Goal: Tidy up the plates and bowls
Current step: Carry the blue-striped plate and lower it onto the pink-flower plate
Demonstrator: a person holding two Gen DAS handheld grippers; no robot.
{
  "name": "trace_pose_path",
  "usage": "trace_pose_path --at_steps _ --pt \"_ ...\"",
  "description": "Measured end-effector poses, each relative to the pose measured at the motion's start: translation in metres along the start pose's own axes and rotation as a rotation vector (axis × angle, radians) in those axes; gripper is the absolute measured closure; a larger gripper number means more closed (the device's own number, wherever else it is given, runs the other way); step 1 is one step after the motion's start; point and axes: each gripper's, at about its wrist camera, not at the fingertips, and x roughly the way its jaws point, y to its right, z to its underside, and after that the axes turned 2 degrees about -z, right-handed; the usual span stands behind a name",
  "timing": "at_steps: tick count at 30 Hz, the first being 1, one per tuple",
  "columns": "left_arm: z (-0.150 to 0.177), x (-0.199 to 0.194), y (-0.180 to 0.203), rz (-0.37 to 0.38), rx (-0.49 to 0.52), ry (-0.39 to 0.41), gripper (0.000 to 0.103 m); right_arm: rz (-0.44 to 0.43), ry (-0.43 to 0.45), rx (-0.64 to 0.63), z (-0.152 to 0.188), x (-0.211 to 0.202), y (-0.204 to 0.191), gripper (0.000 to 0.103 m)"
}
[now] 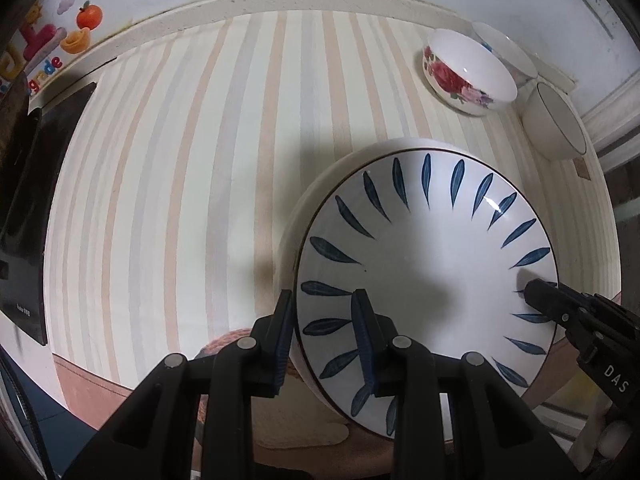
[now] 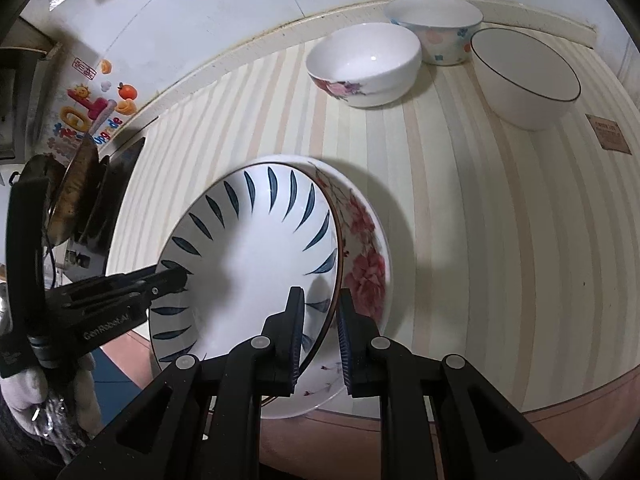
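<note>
- Closest in, the left gripper (image 1: 325,334) has its two fingers straddling the near-left rim of the blue-leaf plate (image 1: 424,272), one pad outside and one inside. They look pinched on the rim, so it's holding the plate.
- Same deal on the other side: the right gripper (image 2: 320,332) has its fingers either side of the plate's right rim (image 2: 256,264), narrow gap, gripping it. So both claws have the same plate, from opposite edges.
- From the left wrist view, the right gripper's tip (image 1: 540,296) pokes in at the far right of the plate. From the right wrist view, the left gripper (image 2: 176,280) comes in from the left, with a white-gloved hand (image 2: 32,396) behind it.
- The blue-leaf plate sits tilted over a pink-flower plate (image 2: 368,264), which peeks out just past the right claw. Can't tell if the two are touching.
- Under everything is the striped table mat (image 2: 460,208).
- Further ahead of the claws, well apart from the plates: a rose-pattern bowl (image 2: 364,66), a dotted bowl (image 2: 434,26) right behind it, and a plain white bowl with a dark rim (image 2: 524,80) to the right, clustered near the back edge.
- Off to the left of the left claw there's a black appliance (image 1: 24,208), and a fruit sticker (image 1: 88,16) on the wall beyond.
</note>
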Motion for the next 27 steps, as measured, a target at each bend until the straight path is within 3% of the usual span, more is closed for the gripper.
trace_pose_path --at_steps 17,27 --pt "0.004 0.009 0.01 -0.031 -0.003 -0.017 0.077 0.024 -0.044 0.045 -0.002 0.013 0.008 0.085" --pt "0.008 -0.011 0.004 -0.046 -0.046 -0.016 0.076 0.045 -0.084 0.034 -0.003 0.004 0.002 0.085"
